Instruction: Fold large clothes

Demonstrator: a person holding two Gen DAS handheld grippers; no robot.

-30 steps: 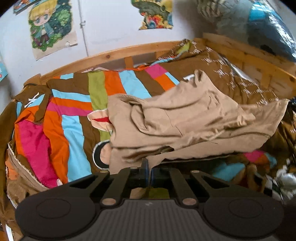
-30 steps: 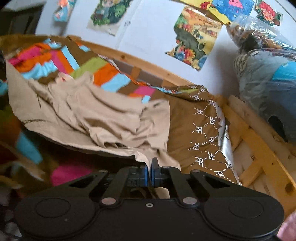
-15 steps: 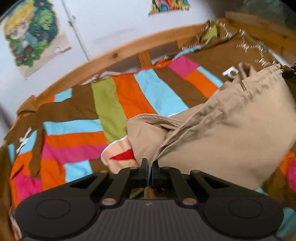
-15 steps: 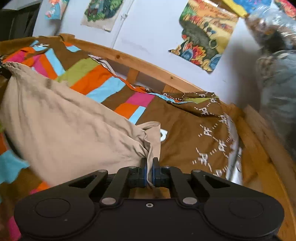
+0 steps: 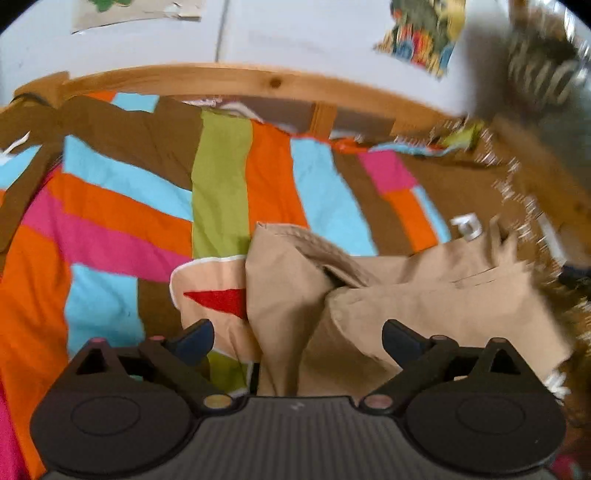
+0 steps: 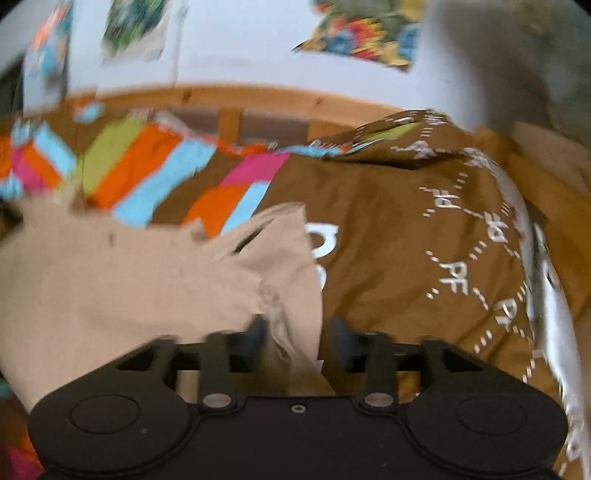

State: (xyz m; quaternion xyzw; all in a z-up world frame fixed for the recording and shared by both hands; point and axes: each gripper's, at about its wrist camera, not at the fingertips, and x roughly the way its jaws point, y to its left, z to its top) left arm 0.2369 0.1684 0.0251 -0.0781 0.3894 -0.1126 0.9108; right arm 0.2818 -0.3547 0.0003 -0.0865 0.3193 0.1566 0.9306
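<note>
A large tan garment lies bunched on a bright striped bedspread. In the left wrist view my left gripper has its jaws opening wide; a fold of the tan cloth runs between the fingertips without either pad pressing it. In the right wrist view the same tan garment spreads to the left. My right gripper also has its jaws opening, and a corner of the cloth hangs loose in the gap between them.
A wooden bed rail runs along the far side below a white wall with posters. A brown blanket with white lettering covers the right of the bed. A bag-wrapped bundle sits at the upper right.
Both grippers were shut on the tan garment's edge and carried it across the bed toward the far rail; now both have let go and stand apart, with the cloth settling on the bedspread.
</note>
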